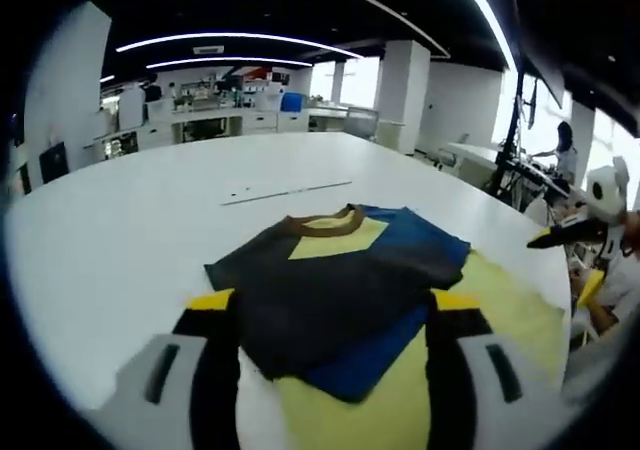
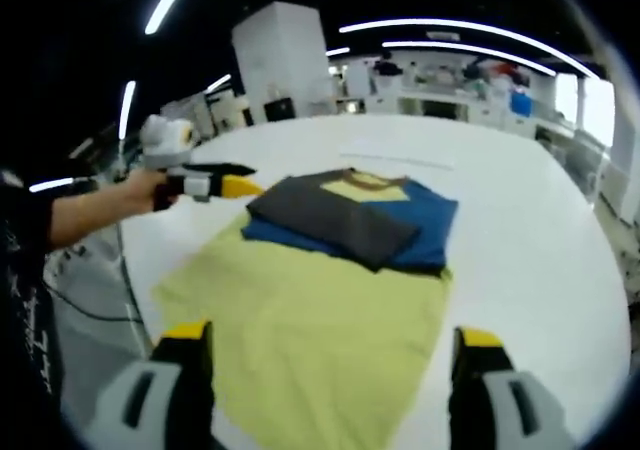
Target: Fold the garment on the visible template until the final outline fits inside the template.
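Note:
The folded garment (image 1: 330, 280), dark grey over blue with a yellow patch under a brown collar, lies on the yellow template (image 1: 510, 300). In the right gripper view the garment (image 2: 350, 215) covers the far end of the template (image 2: 300, 310), and its blue edges stay within the yellow. My left gripper (image 1: 333, 300) is open, its yellow-tipped jaws apart on either side of the garment's near edge. My right gripper (image 2: 325, 335) is open above the template's bare near end, holding nothing. The left gripper (image 2: 235, 185) also comes in from the left, beside the garment's corner.
A round white table (image 1: 120, 240) carries everything. A thin strip (image 1: 285, 192) lies beyond the garment. The right gripper (image 1: 565, 235) hangs at the table's right edge. A forearm (image 2: 90, 210) reaches in from the left. Benches and a pillar stand far behind.

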`<state>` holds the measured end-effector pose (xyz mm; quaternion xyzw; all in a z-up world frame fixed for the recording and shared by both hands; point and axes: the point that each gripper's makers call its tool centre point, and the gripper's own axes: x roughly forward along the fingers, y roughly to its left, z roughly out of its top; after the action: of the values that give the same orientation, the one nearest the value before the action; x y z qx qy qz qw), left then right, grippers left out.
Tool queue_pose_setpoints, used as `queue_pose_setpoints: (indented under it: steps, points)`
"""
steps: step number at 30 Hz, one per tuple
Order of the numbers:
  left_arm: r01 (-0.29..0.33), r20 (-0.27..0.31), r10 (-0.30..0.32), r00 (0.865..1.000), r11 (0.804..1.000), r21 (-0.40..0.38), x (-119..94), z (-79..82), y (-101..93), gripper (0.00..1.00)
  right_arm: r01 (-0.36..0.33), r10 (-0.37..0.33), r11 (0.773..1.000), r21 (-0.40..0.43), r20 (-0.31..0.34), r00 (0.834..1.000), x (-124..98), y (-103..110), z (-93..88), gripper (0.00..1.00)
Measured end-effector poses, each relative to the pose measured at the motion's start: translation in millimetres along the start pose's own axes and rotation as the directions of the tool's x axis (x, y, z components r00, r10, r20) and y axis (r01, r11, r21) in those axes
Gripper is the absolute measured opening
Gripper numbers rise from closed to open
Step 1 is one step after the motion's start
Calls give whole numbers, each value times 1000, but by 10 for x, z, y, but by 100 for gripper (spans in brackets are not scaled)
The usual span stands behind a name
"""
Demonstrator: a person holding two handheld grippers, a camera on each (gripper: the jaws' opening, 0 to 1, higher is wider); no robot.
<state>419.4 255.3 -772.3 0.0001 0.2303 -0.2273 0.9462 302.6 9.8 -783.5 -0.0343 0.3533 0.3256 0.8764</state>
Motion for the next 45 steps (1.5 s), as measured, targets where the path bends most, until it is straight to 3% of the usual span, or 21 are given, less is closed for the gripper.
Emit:
queue_pose_setpoints:
  steps: [7, 19, 29, 39, 45]
  points:
    - [-61, -11, 60, 998, 998, -11, -123, -142, 283, 57, -4, 4, 1000, 1, -4, 1000, 24, 7, 1, 99]
    - [-126, -53, 124, 991, 992, -29, -246, -436, 576, 37, -3, 3, 1000, -2, -4, 1000, 39, 7, 18, 99]
    - [-125, -105, 121, 987, 992, -34, -128, -658, 598, 28, 8, -8, 1000, 10, -5, 1000, 32, -26, -4, 99]
    - [-90, -117, 84, 990, 995, -43, -14, -677, 465, 19, 28, -27, 999, 31, -12, 1000, 14, -87, -60, 99]
    - [-42, -124, 32, 992, 996, -78, 31, -682, 361, 8, 32, -31, 999, 38, -14, 999, 20, -97, -87, 99]
